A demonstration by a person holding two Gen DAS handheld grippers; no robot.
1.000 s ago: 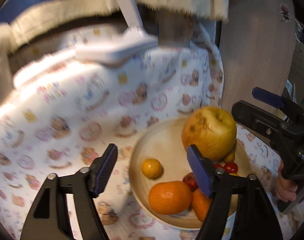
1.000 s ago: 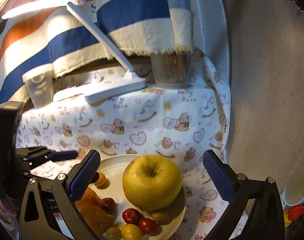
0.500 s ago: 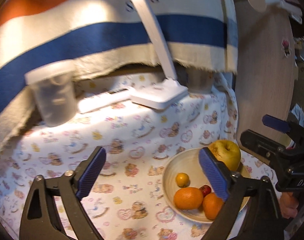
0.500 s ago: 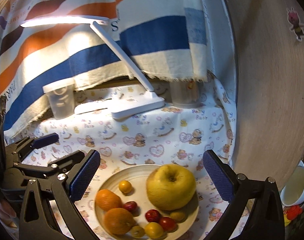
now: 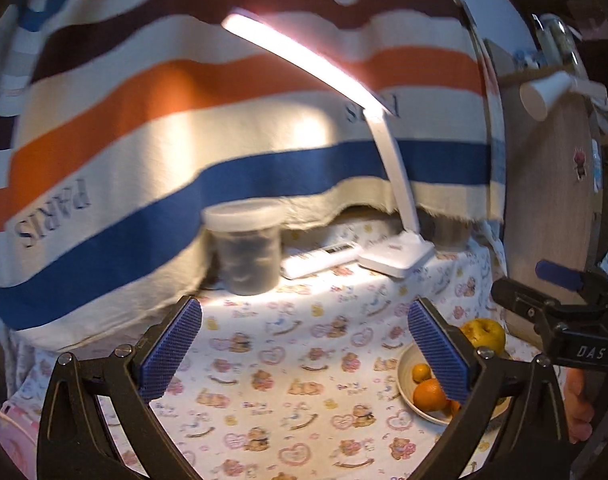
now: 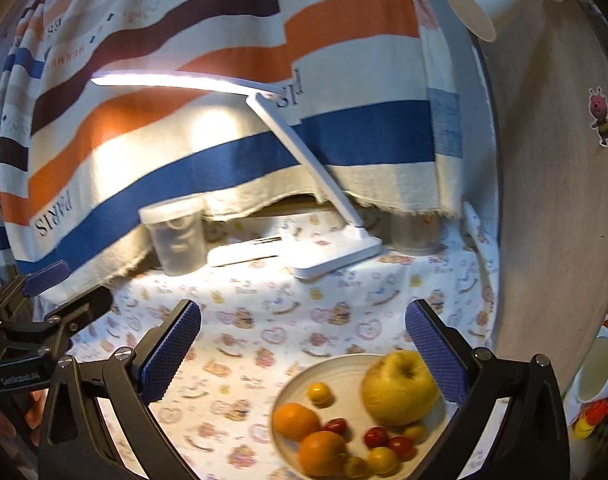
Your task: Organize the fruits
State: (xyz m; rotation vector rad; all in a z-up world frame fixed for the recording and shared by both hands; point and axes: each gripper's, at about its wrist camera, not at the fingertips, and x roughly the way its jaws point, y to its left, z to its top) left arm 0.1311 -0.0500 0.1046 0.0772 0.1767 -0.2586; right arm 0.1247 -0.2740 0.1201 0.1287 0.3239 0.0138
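- Left wrist view: since a second ago I've pulled way back. The bowl filled the lower frame then; now the shallow cream ceramic bowl (image 5: pixel 404 372) of fruit sits small at the lower right, half hidden behind my own right finger. The left gripper (image 5: pixel 304 348) is empty, jaws spread wide over the teddy-bear print tablecloth (image 5: pixel 287 360).
- Same view: the white folding desk lamp (image 5: pixel 396 258) and the lidded clear plastic jar (image 5: pixel 245 252) sit at the back under the striped orange-and-blue blanket (image 5: pixel 223 140). The right gripper pokes in from the right edge.
- Right wrist view: also backed off and up compared to a second ago, so the whole bowl (image 6: pixel 299 380) shows now. The right gripper (image 6: pixel 301 356) is empty too, jaws wide apart, hovering above the bowl's far rim.
- Fruit in there: one big yellow-green apple (image 6: pixel 400 390) at the right of the bowl, two round oranges (image 6: pixel 295 420) at the left, a small yellow citrus (image 6: pixel 319 393), plus little red cherry-tomato-looking ones (image 6: pixel 376 437) and small yellow ones near the front.
- My guess on handling: the apple's firm, heavy and smooth, so I'd grab across its widest part. The oranges have a grippier skin with a bit of give. The tiny red ones look soft and rolly, so pinch lightly, dead centre.
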